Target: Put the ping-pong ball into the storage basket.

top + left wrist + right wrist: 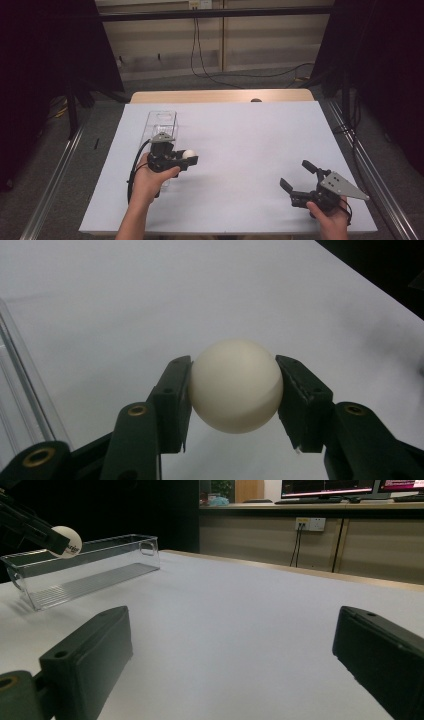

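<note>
Over on the left side of the counter (240, 150), my left gripper (188, 159) is pinching a white ball (189, 154), one pad on each side of it. From the left gripper view you can see the ball (235, 385) squeezed between the two black pads, sitting up off the white surface with a bit of shadow under it. The gripper is pointing off to the right as seen from above, and my left hand (150, 177) is wrapped around the body of it.

Right beside it, on the far-left side, is a clear plastic bin (161, 122), long and narrow, lying lengthwise away from me. The ball is just next to the bin's near end, not inside it. From the right gripper view the ball (67, 541) lines up with the bin's (100, 565) near rim, but I can't tell from that angle alone whether it's over the opening.

My right gripper (297, 176) is well apart from all that, down at the right front of the counter, jaws spread wide with nothing between them, just bare white surface. My right hand (332, 215) holds it low near the counter
</note>
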